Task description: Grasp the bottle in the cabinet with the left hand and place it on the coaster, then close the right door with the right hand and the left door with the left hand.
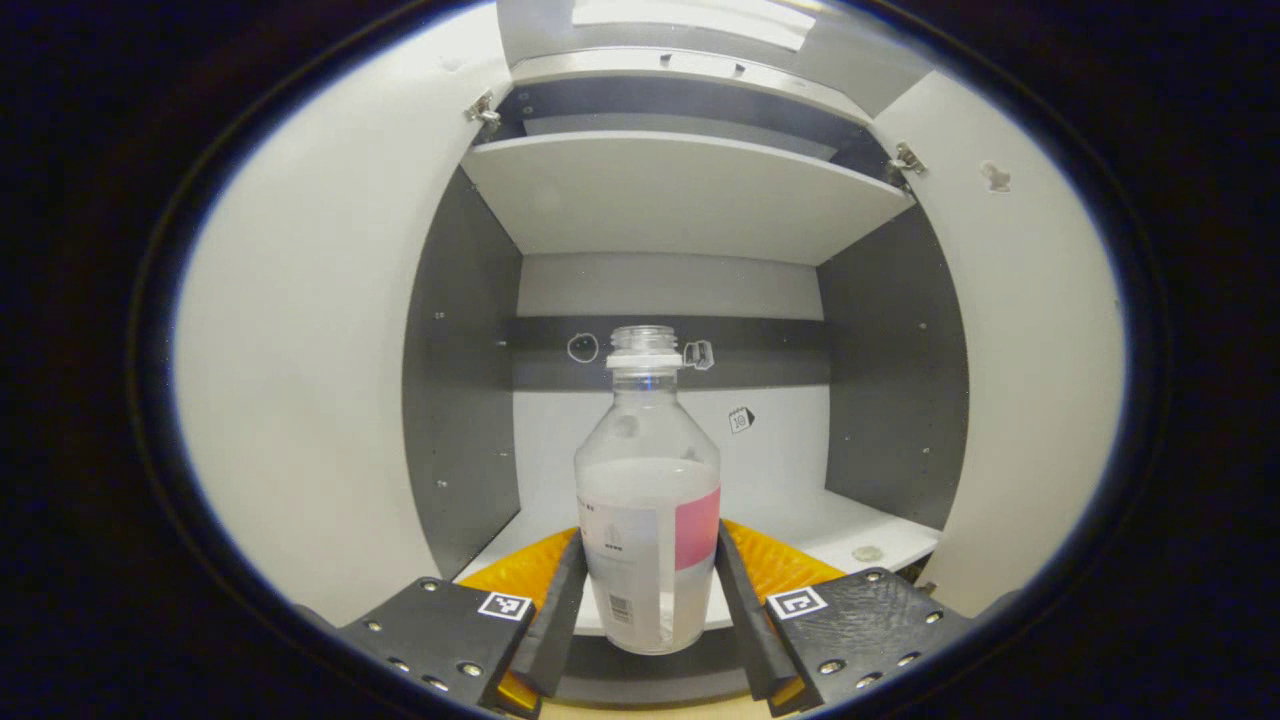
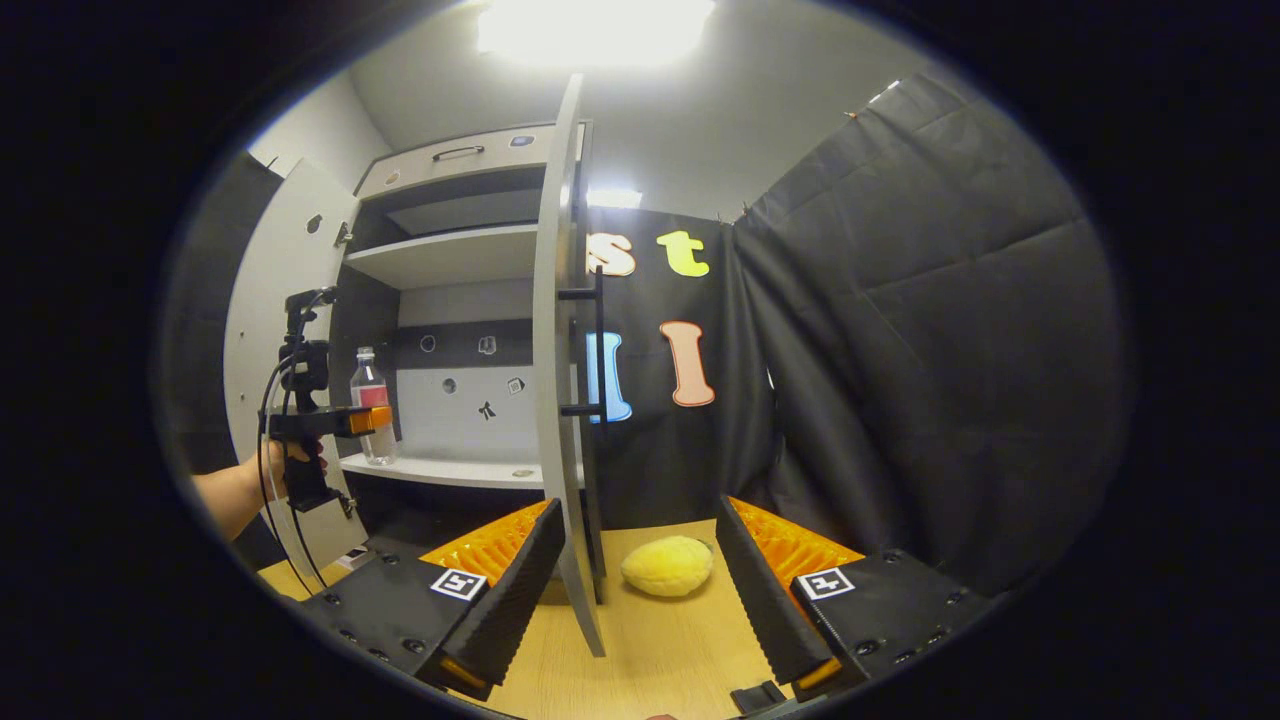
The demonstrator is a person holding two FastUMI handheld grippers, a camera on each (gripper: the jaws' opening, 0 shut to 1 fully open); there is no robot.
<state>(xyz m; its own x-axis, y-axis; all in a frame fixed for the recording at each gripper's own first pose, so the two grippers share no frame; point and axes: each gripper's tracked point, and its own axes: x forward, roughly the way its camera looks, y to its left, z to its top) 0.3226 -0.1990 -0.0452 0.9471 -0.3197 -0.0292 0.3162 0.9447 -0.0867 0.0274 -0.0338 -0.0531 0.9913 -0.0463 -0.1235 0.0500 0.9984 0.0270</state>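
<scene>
In the left gripper view we find the white left cabinet door [image 1: 310, 380] swung open, then the black-and-orange left gripper [image 1: 648, 610], its two fingers [image 1: 555, 610] pressed against either side of the clear, capless plastic bottle with a pink-and-white label [image 1: 648, 500]. The bottle stands upright at the front edge of the white lower cabinet shelf [image 1: 860, 530], long axis vertical, mouth up; its base is partly hidden behind the fingers. A small round object [image 1: 867, 552] on the shelf is too small to identify. In the right gripper view a hand [image 2: 290, 465] holds that gripper at the bottle, the right door [image 2: 560, 400] stands edge-on, and the right gripper [image 2: 640, 590] is spread wide around nothing, above the wooden table [image 2: 660, 650] and a yellow lumpy object [image 2: 668, 565].
</scene>
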